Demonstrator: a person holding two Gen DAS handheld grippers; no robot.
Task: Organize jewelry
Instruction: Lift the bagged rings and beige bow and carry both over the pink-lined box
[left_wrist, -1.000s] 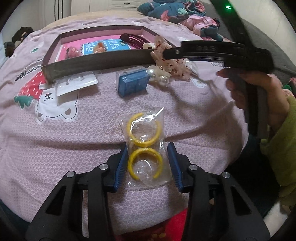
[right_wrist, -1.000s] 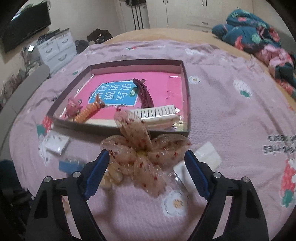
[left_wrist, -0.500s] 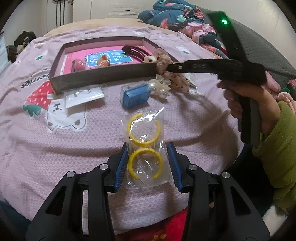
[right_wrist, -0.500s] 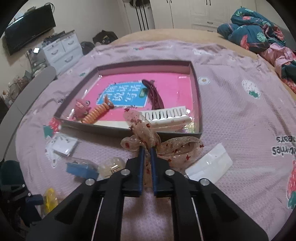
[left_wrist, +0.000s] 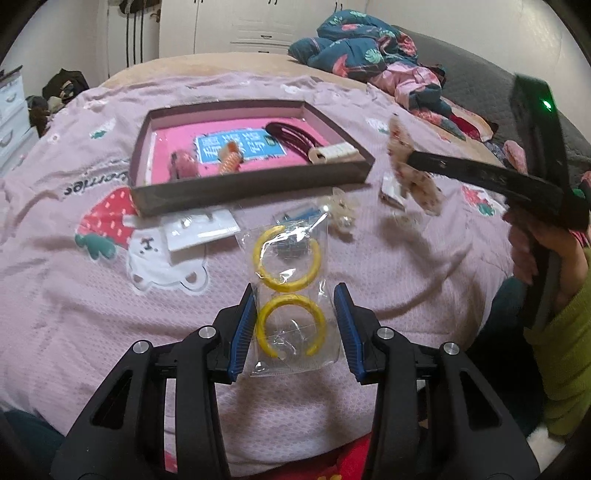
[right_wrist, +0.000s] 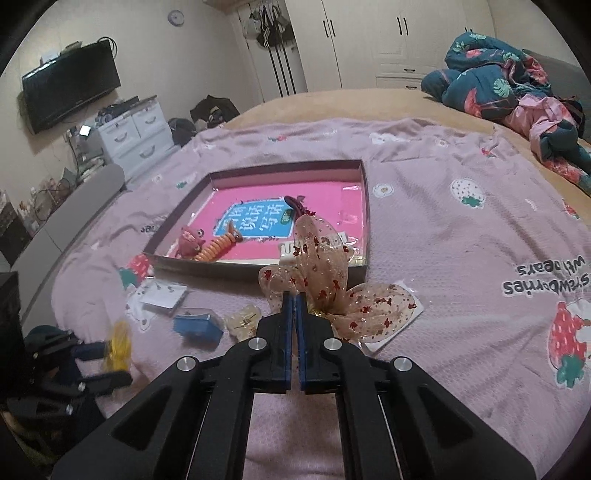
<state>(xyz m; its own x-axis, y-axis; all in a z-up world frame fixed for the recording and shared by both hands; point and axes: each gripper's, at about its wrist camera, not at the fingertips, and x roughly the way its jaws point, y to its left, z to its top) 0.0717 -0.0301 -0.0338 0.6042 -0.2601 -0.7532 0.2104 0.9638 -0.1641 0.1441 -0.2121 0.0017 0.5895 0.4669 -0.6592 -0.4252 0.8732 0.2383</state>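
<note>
Left wrist view: left gripper (left_wrist: 295, 321) held the clear bag of yellow rings (left_wrist: 288, 291), jaws closed on its sides; two rings counted. Bag's long axis ran 12 to 6 o'clock. Box (left_wrist: 255, 188) lay at 12 o'clock beyond the bag, on the bed.

Right wrist view: right gripper (right_wrist: 294, 310) had its jaws shut on the sheer bow (right_wrist: 325, 280), clear of the bed. Box (right_wrist: 364, 221) sat at 11 o'clock, just beyond; this hand looked nearer. One bow; four items inside the box.
</note>
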